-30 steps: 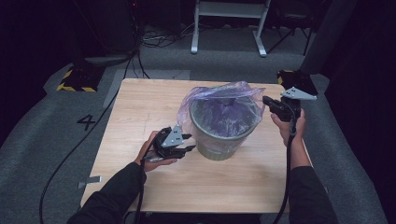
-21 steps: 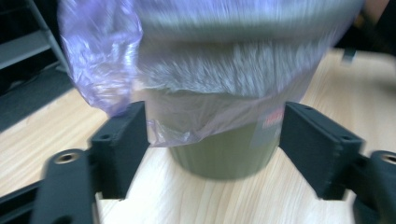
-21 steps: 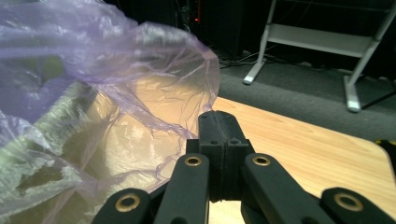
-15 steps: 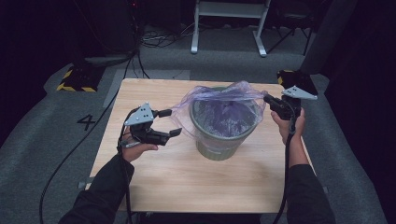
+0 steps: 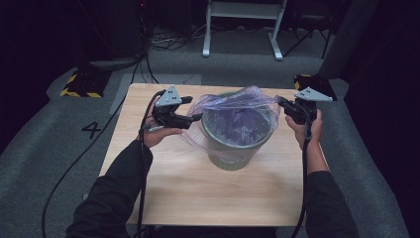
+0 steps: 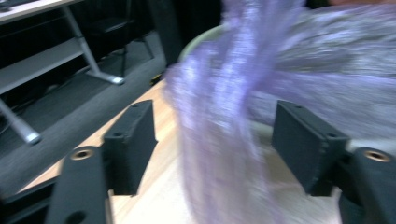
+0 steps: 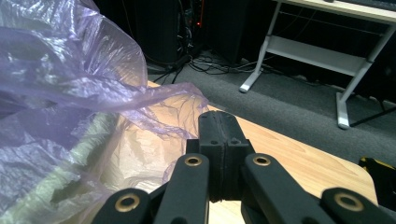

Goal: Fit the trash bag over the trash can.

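Note:
A pale green bin [image 5: 236,148] stands mid-table, lined with a thin purple bag [image 5: 237,106] whose mouth billows above the rim. My right gripper [image 5: 280,103] is at the bag's right edge, and its pads [image 7: 223,122] are pressed together on a fold of the film [image 7: 154,100]. My left gripper [image 5: 198,118] is at the bag's left edge, level with the rim. Its jaws have just been closing and stand apart. Blurred purple film [image 6: 219,116] hangs between the pads [image 6: 133,140] without being pinched.
The wooden table [image 5: 198,198] has bare room in front of the bin and on both sides. A white desk frame [image 5: 242,20] stands on the floor behind it. A yellow-and-black striped block [image 5: 79,84] and cables [image 5: 74,163] lie at the left.
My left gripper has risen from low beside the bin's wall, swung out to the left, then come in at the bag's left edge. The right gripper has kept still.

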A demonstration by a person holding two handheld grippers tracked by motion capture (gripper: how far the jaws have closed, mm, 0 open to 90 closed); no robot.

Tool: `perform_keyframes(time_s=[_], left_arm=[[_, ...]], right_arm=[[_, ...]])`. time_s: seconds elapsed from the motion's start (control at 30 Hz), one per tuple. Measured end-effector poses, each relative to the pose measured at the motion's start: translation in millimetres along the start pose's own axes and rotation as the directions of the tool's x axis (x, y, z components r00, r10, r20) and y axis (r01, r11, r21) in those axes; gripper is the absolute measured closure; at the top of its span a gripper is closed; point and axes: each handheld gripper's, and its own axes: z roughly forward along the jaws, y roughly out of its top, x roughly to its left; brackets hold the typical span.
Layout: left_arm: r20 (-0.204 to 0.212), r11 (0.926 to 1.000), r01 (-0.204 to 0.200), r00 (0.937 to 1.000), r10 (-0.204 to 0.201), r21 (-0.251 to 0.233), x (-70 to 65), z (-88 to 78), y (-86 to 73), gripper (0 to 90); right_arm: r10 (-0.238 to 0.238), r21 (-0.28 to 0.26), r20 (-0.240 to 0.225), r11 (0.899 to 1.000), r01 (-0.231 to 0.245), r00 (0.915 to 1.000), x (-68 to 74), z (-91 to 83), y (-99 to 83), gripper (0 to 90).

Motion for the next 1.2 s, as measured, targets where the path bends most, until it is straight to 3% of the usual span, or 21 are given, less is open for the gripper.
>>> perform_keyframes(time_s=[0.1,0.13,0.17,0.27,0.37,0.5,0.63,0.7,0.83,0.9,1.07,1.13,1.2], left_arm=[[-0.010,0.9997,0.018,0.9998,-0.018,0.018,10.4,9.3,-3.4,49.8],[0.023,0.9992,0.030,0.9993,-0.031,0.026,14.4,12.8,-4.6,56.8],[0.024,0.9990,0.032,0.9992,-0.033,0.032,16.3,17.2,-6.2,65.8],[0.015,0.9982,0.049,0.9987,-0.049,0.034,19.6,27.9,-9.0,77.9],[-0.016,0.9972,0.064,0.9979,-0.064,0.038,23.0,38.6,-11.8,86.3],[-0.026,0.9898,0.140,0.9899,-0.139,0.027,26.9,53.7,-18.7,89.6],[-0.027,0.9765,0.208,0.9781,-0.207,0.057,32.2,72.5,-29.7,89.7],[-0.010,0.9698,0.239,0.9710,-0.239,0.047,33.5,78.9,-34.2,89.7],[-0.001,0.9653,0.247,0.9688,-0.248,0.084,32.6,89.9,-41.7,89.7],[0.002,0.9591,0.268,0.9632,-0.269,0.092,33.4,91.7,-45.4,89.7],[0.011,0.9499,0.289,0.9562,-0.292,0.119,32.9,92.5,-57.5,89.7],[0.030,0.9437,0.305,0.9499,-0.311,0.127,33.5,93.1,-63.1,89.7],[0.034,0.9395,0.308,0.9480,-0.317,0.149,33.6,95.2,-67.0,89.6]], right_arm=[[0.007,0.015,-0.012,1.000,-0.007,0.9999,-0.2,6.4,0.9,90.0],[0.001,0.022,-0.012,1.000,0.000,0.9999,0.0,9.0,1.1,90.0],[0.003,0.027,-0.014,1.000,-0.003,0.9999,0.3,11.5,1.6,90.0],[0.026,0.022,-0.029,0.999,-0.025,0.9993,-0.2,20.4,2.9,90.0],[0.035,0.055,-0.035,0.998,-0.033,0.9988,0.3,32.1,1.2,90.0],[0.046,0.091,-0.048,0.995,-0.042,0.9978,0.6,41.6,-3.4,90.0],[0.067,0.135,-0.058,0.989,-0.058,0.9961,-0.1,53.4,-12.7,90.0],[0.069,0.144,-0.062,0.988,-0.060,0.9957,0.4,57.2,-16.8,90.0],[0.083,0.162,-0.070,0.984,-0.071,0.9941,0.4,63.1,-26.1,90.0],[0.092,0.173,-0.073,0.982,-0.078,0.9931,0.4,65.5,-32.5,90.0],[0.088,0.206,-0.079,0.976,-0.070,0.9930,1.7,66.5,-43.4,90.0],[0.101,0.221,-0.087,0.972,-0.079,0.9911,1.9,66.0,-46.4,90.0],[0.097,0.249,-0.084,0.966,-0.073,0.9918,2.8,68.1,-49.8,90.0]])
